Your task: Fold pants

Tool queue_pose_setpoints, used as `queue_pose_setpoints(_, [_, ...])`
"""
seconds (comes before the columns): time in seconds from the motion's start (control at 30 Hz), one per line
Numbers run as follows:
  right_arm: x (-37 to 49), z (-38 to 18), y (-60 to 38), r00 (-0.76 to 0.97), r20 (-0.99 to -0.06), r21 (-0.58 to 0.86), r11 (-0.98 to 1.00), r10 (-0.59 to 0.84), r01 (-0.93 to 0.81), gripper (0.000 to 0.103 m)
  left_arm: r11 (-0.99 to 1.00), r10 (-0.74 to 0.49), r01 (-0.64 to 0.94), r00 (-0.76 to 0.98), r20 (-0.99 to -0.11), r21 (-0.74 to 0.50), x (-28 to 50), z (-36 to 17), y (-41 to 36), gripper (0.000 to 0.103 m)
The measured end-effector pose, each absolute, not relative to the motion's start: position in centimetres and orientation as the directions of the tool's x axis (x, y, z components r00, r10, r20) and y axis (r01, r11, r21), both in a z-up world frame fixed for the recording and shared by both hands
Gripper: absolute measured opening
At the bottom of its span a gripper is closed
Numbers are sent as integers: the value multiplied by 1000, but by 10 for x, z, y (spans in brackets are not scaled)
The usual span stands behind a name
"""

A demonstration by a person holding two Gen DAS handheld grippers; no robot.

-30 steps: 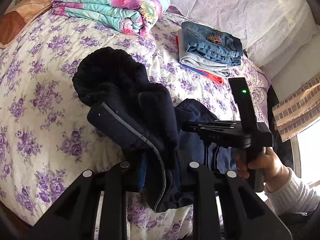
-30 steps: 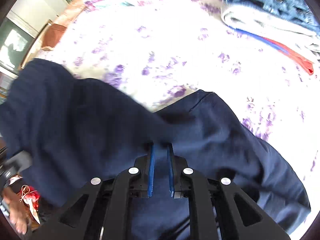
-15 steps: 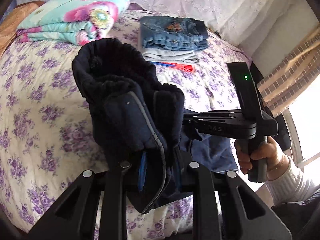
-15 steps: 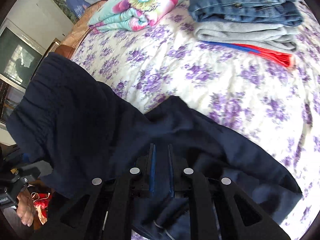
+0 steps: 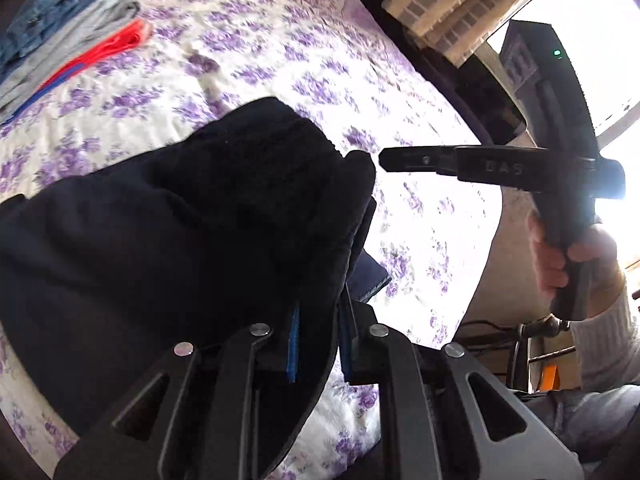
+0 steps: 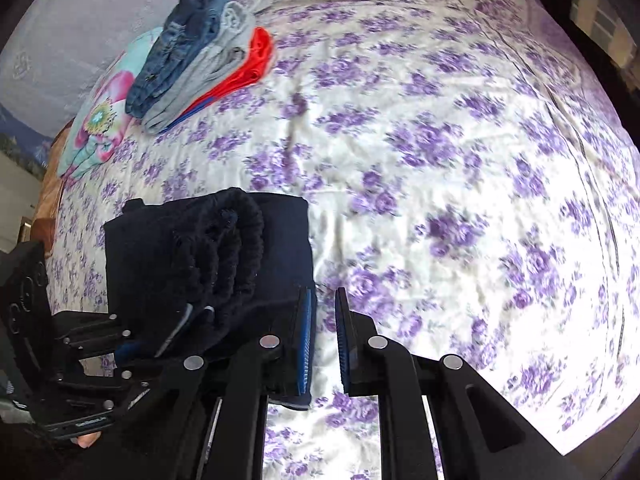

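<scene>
Dark navy pants lie folded into a thick bundle on the floral bedspread, waistband rolled on top. My left gripper is shut on the near edge of the pants; it shows from the side in the right wrist view. My right gripper has its jaws slightly apart with nothing between them, just right of the bundle's edge. In the left wrist view it hovers off the pants' right side, held by a hand.
A stack of folded jeans, grey and red clothes lies at the far side of the bed, beside a folded floral quilt. The bed's edge and a brick-patterned wall with a window are to the right.
The lifted pants were swung over and laid down as a folded bundle. My right gripper let go of the fabric and pulled back to the right. My left gripper kept its hold.
</scene>
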State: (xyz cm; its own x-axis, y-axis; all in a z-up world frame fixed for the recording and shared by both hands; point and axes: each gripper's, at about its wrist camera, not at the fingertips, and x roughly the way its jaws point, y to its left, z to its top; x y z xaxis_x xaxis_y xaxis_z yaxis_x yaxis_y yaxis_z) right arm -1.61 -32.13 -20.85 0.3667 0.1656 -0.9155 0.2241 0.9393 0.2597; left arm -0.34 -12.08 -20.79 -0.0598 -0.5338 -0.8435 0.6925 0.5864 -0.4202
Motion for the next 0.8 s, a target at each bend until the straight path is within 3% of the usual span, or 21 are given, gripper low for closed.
queue_pose_setpoints(0.17, [-29, -226, -332, 343, -918, 295, 922, 201, 250, 14, 565, -496, 712, -111, -861, -417, -9, -228, -135, 15])
queue_pose_setpoints(0.27, [-26, -226, -328, 340, -890, 390, 894, 305, 219, 18, 569, -494, 704, -122, -861, -426, -10, -237, -136, 17])
queue_pose_setpoints(0.3, [-24, -222, -325, 345, -877, 417, 886, 334, 202, 35, 568, -494, 705, -120, -861, -425, -11, -237, -137, 17])
queue_pose_setpoints(0.37, [-22, -209, -316, 369, -856, 443, 881, 362, 164, 60, 568, -497, 710, -108, -861, -416, -14, -236, -138, 21])
queue_pose_setpoints(0.4, [-21, -204, -312, 373, -849, 451, 881, 375, 142, 62, 563, -503, 710, -111, -857, -423, -15, -235, -138, 30])
queue_pose_setpoints(0.43, [-19, -201, -307, 364, -845, 458, 881, 391, 118, 62, 557, -515, 702, -129, -847, -445, -14, -236, -134, 43])
queue_pose_setpoints(0.5, [-15, -207, -297, 324, -860, 445, 890, 394, 98, 63, 554, -521, 695, -140, -842, -458, -18, -234, -137, 51])
queue_pose_setpoints(0.7, [5, -261, -284, 223, -839, 529, 841, 497, 113, 61, 568, -558, 667, -119, -821, -482, -17, -205, -121, 53])
queue_pose_setpoints(0.77, [8, -275, -281, 214, -804, 587, 799, 555, 129, 43, 607, -578, 635, -61, -814, -478, -11, -191, -99, 56])
queue_pose_setpoints(0.8, [8, -274, -280, 225, -802, 587, 800, 554, 123, 38, 645, -577, 605, -16, -817, -467, -7, -185, -82, 63])
